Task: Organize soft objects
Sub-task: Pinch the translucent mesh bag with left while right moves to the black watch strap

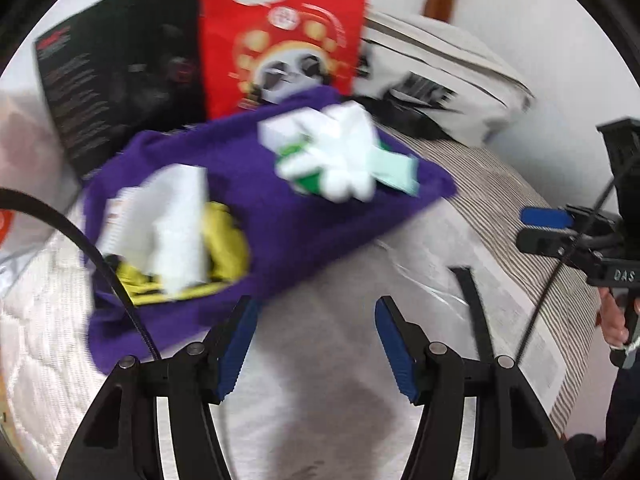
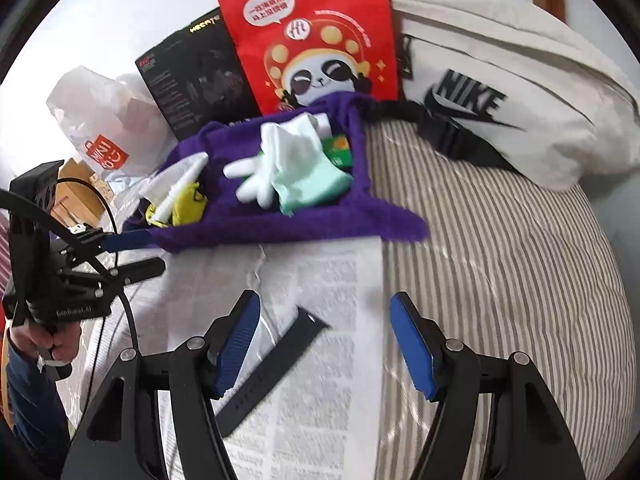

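A purple fabric organizer (image 2: 280, 224) (image 1: 304, 216) lies on the bed. Its right compartment holds a white glove (image 2: 272, 156) (image 1: 340, 152) and a mint green cloth (image 2: 316, 184) (image 1: 396, 172). Its left compartment holds a yellow soft item (image 2: 188, 204) (image 1: 224, 240) and white pieces (image 1: 176, 224). A black watch strap (image 2: 272, 372) (image 1: 476, 308) lies on a printed sheet (image 2: 320, 320). My left gripper (image 1: 316, 344) is open and empty, just in front of the organizer. My right gripper (image 2: 324, 340) is open and empty above the strap.
A red panda bag (image 2: 316, 36) (image 1: 284, 28), a black box (image 2: 196, 80) (image 1: 124, 84) and a white Nike bag (image 2: 500, 92) (image 1: 440, 84) stand behind the organizer. A white plastic bag (image 2: 100, 120) lies at left. The striped bedcover (image 2: 500, 260) spreads right.
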A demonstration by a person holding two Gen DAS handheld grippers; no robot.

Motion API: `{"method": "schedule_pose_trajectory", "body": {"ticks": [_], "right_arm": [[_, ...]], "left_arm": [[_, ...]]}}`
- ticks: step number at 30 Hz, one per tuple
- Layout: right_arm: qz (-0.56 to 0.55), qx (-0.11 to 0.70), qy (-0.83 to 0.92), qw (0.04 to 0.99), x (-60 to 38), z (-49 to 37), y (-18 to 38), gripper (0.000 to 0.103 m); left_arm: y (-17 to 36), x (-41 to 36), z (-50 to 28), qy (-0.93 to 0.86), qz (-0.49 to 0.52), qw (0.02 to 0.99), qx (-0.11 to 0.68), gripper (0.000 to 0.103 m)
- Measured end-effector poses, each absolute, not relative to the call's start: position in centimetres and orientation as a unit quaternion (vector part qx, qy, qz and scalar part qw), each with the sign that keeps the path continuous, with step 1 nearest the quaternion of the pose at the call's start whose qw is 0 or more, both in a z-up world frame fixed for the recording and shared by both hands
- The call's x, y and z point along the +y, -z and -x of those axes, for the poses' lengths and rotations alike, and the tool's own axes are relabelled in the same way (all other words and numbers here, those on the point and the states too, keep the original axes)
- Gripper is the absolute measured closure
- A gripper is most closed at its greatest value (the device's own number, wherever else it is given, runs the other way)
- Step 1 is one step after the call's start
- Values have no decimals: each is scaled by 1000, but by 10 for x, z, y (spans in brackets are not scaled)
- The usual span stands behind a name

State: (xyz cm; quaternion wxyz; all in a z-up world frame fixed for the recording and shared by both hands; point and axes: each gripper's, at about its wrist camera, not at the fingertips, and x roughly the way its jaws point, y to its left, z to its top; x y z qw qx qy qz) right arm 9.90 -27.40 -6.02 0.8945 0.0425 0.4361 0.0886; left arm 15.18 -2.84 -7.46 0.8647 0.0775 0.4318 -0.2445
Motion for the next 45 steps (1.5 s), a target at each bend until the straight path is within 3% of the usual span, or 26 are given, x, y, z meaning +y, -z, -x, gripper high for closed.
{"method": "schedule_pose_trajectory", "body": {"ticks": [5, 21, 26, 28, 30, 32, 45], "right_arm": [[-56, 441, -75, 892, -288, -84, 68, 36], [-86, 451, -60, 886, -320, -70, 85, 36], [-92, 457, -55, 883, -326, -70, 91, 36], [-94, 459, -54, 882, -329, -71, 93, 36], [-94, 460, -54, 881, -328, -71, 93, 36], [-94, 459, -56, 882, -327, -71, 93, 36], [-65, 473, -118, 871, -270, -81, 96, 36]], "left_arm": [[93, -53, -138, 284, -87, 844, 447, 42], [122, -101, -93, 347, -206, 810, 426, 20], [125, -99, -93, 352, -206, 812, 418, 20], [126, -100, -95, 355, -206, 810, 418, 35], [126, -100, -97, 355, -203, 808, 424, 72], [123, -98, -100, 345, -202, 814, 422, 94], [109, -63, -111, 310, -160, 830, 435, 98]]}}
